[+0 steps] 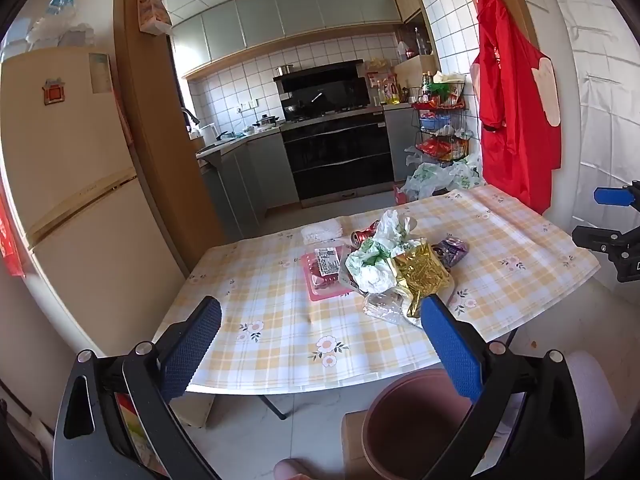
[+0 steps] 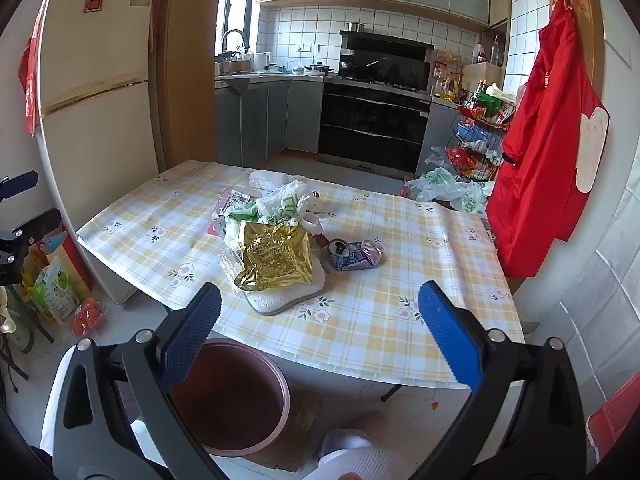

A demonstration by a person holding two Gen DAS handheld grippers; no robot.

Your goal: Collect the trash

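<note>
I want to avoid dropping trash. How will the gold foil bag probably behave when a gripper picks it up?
The gold foil bag looks crumpled and thin, so probably floppy and light. Its shiny surface may be slippery. It lies on a white foam tray, which might shift with it.

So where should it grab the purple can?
Grip the crushed purple can across its flattened middle, coming from above. It lies on its side, apart from the pile, open end toward the gold bag, with bare tablecloth around it.
</note>
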